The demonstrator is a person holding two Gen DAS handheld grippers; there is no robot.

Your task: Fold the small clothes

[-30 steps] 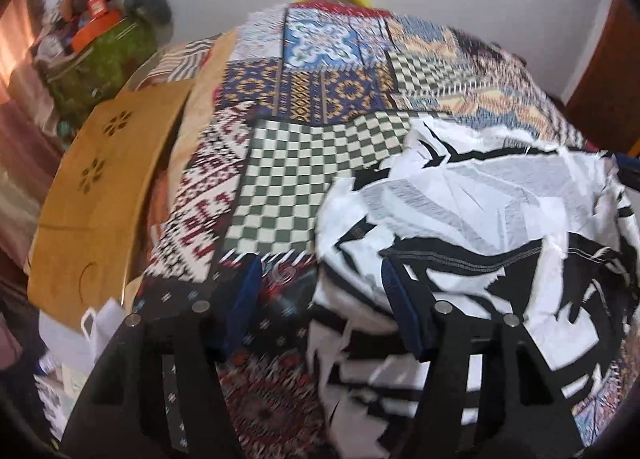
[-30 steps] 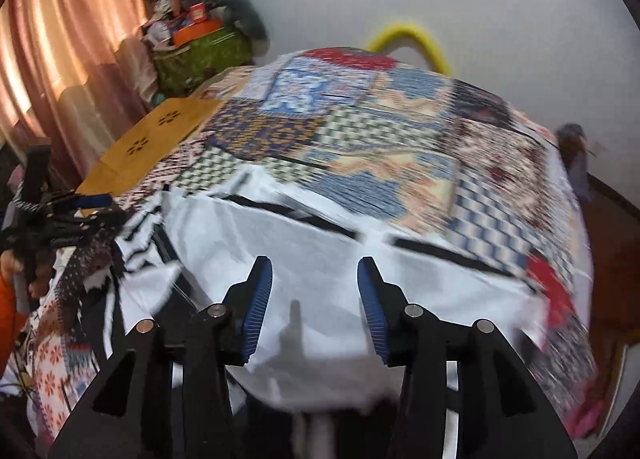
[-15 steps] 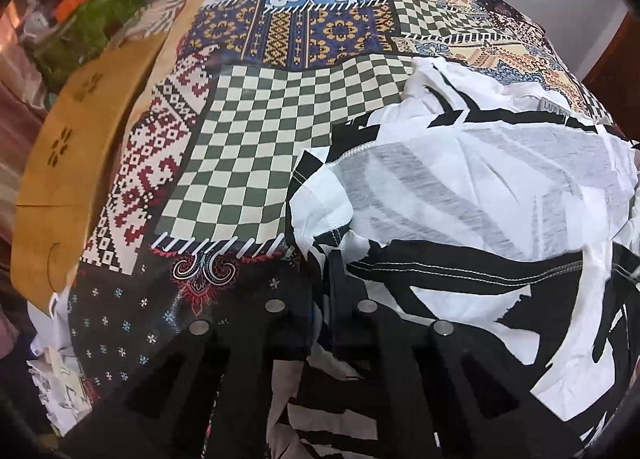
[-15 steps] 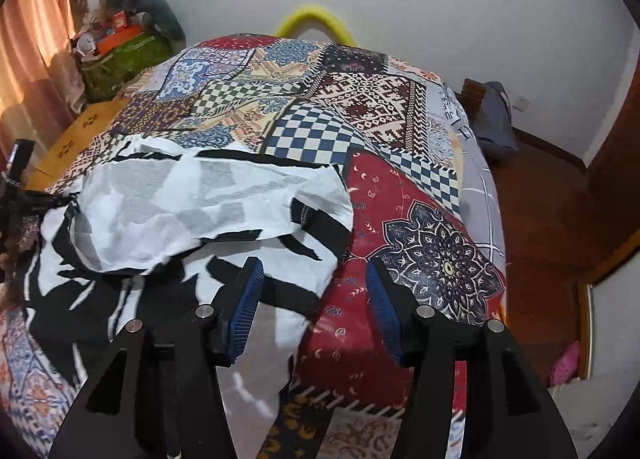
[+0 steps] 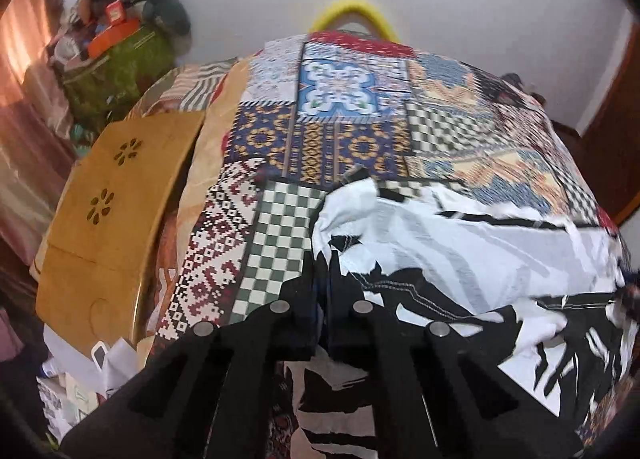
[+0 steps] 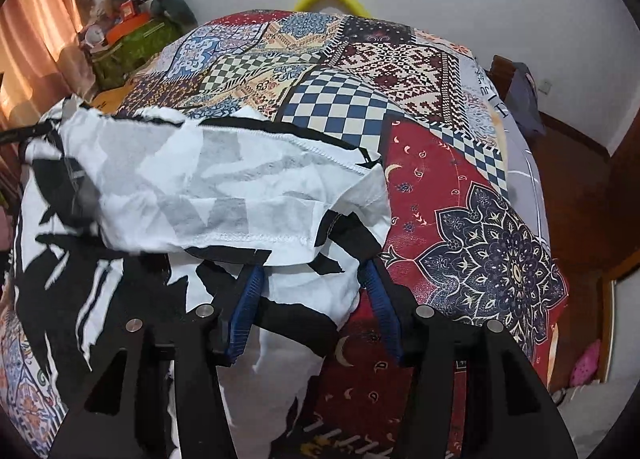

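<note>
while left claw (image 5: 323,259) apparently pinches shirt (image 6: 208,195) edge, right claw (image 6: 312,279) spread over hem

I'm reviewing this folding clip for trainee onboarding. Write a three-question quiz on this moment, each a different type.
1. True or false: the left gripper is shut on the black-and-white garment.
2. The right gripper is: A) shut B) open C) out of view.
3. Fill in: the garment lies on a ____ bedspread.

Key: 1 true; 2 B; 3 patchwork.
</note>
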